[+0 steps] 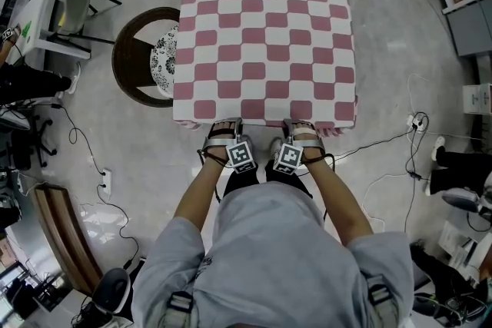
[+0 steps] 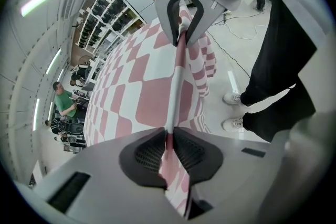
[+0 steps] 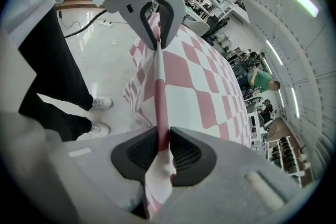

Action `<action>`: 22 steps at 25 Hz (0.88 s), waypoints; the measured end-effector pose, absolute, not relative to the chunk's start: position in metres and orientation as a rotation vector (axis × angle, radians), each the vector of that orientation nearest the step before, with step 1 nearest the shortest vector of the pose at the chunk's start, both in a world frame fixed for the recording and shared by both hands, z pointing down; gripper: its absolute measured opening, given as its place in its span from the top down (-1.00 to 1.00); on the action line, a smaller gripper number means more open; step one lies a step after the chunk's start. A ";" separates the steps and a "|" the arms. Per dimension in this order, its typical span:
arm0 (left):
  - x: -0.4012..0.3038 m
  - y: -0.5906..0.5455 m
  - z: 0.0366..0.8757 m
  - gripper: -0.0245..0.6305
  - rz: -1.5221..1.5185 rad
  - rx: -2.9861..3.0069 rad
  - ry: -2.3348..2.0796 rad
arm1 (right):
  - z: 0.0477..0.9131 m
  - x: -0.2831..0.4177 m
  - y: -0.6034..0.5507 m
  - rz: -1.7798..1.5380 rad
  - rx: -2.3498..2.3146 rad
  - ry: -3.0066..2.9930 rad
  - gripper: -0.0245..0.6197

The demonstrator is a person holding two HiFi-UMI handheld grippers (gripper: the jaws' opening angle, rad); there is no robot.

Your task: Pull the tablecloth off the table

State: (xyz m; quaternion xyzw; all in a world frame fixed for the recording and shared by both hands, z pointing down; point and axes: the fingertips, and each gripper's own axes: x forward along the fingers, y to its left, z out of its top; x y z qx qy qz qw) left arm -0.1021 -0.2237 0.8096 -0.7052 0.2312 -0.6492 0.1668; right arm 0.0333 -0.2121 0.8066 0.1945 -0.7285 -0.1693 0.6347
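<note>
A pink-and-white checked tablecloth (image 1: pixel 265 42) covers a square table in front of me. My left gripper (image 1: pixel 223 128) and right gripper (image 1: pixel 304 128) sit side by side at its near hanging edge. In the left gripper view the left gripper (image 2: pixel 169 140) is shut on a pinched fold of the tablecloth (image 2: pixel 152 92), with the right gripper (image 2: pixel 184 34) gripping the same edge further along. The right gripper view shows the right gripper (image 3: pixel 161 141) shut on the tablecloth (image 3: pixel 194 81), pads pressed on the fold, and the left gripper (image 3: pixel 157 34) beyond it.
A round dark chair (image 1: pixel 142 57) stands against the table's left side. Cables and a power strip (image 1: pixel 415 121) lie on the floor to the right, and a white desk (image 1: pixel 46 19) stands at far left. My own legs and shoes (image 3: pixel 97 115) are close behind the grippers.
</note>
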 end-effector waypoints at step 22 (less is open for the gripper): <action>-0.104 -0.213 0.751 0.91 -1.637 -2.167 0.914 | 0.762 0.032 -0.196 -0.311 0.761 -1.706 0.90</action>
